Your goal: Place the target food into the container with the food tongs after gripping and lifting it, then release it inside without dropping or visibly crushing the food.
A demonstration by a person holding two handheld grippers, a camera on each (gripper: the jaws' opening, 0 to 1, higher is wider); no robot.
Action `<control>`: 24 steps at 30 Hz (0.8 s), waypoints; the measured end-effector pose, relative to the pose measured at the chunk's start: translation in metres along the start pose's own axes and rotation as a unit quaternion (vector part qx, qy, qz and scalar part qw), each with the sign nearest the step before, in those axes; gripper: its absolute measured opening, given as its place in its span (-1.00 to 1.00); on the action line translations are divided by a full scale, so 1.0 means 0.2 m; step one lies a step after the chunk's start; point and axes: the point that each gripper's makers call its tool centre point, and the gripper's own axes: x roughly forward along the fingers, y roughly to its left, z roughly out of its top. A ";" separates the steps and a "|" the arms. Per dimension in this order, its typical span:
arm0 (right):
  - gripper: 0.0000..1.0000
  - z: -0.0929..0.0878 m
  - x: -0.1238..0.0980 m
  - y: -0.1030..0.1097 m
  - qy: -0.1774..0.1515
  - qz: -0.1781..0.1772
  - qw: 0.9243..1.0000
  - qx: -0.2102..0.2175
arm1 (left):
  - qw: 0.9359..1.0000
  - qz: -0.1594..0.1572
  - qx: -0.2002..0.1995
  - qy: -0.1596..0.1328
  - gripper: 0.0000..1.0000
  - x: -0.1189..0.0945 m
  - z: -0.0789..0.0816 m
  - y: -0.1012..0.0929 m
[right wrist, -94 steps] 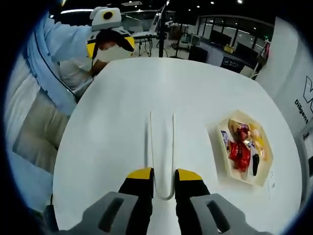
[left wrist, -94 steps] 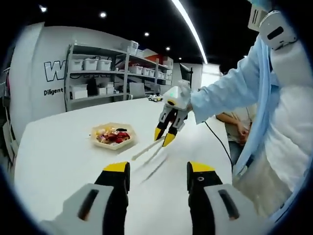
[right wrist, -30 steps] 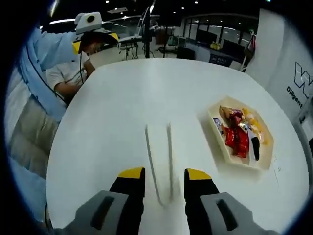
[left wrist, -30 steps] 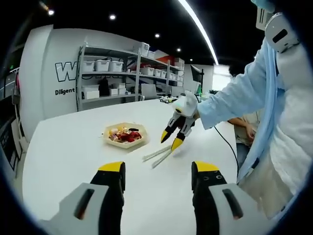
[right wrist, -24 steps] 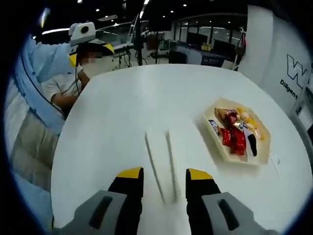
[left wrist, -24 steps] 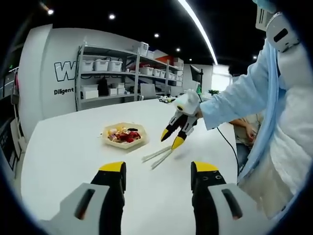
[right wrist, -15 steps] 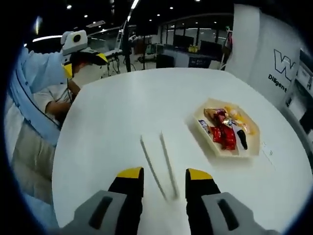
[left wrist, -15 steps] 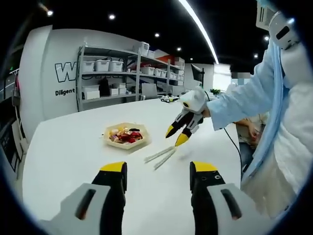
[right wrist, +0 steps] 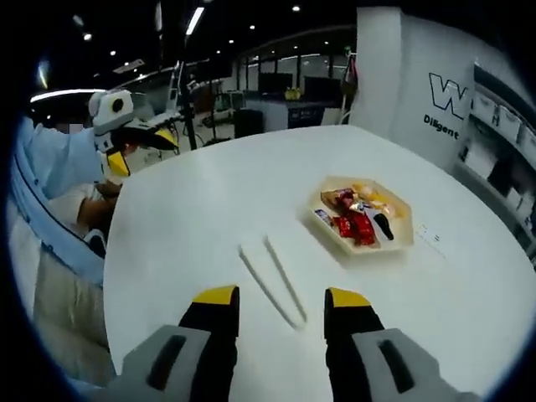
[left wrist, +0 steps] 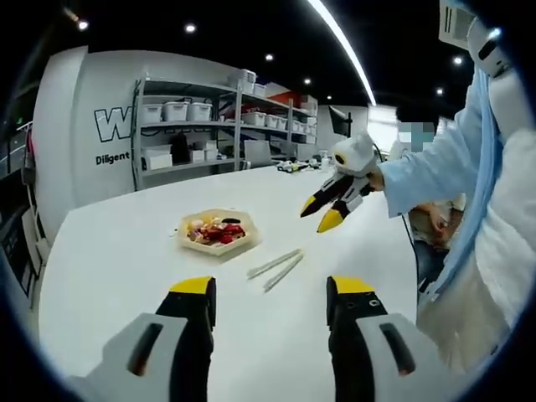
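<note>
Task barely begun. Food tongs [right wrist: 274,282] lie flat on white table [right wrist: 209,209], frame centre, ungripped. Wrapped snacks in hexagonal tray [right wrist: 358,214], right of centre. Right gripper [right wrist: 274,303] jaws apart, empty, above tongs' near end. Left gripper [left wrist: 268,295] jaws apart, empty. Grasping tongs, picking food, transfer all remain.

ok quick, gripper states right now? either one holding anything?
Left gripper: open, holding nothing.
Right gripper: open, holding nothing, raised above the white plastic food tongs lying on the white table.

Food tongs [right wrist: 273,281] on worktop [right wrist: 209,209] at frame centre, tray of food [right wrist: 361,216] upper right of them, well apart
</note>
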 end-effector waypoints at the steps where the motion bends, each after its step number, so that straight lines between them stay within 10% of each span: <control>1: -0.20 0.01 -0.02 0.01 -0.005 -0.001 1.000 0.001 | 1.000 0.000 0.000 -0.001 0.02 0.00 0.00 0.00; 24: 0.38 0.04 -0.20 0.10 -0.085 -0.037 0.995 0.038 | 1.000 0.022 0.003 -0.002 0.07 0.00 0.00 0.02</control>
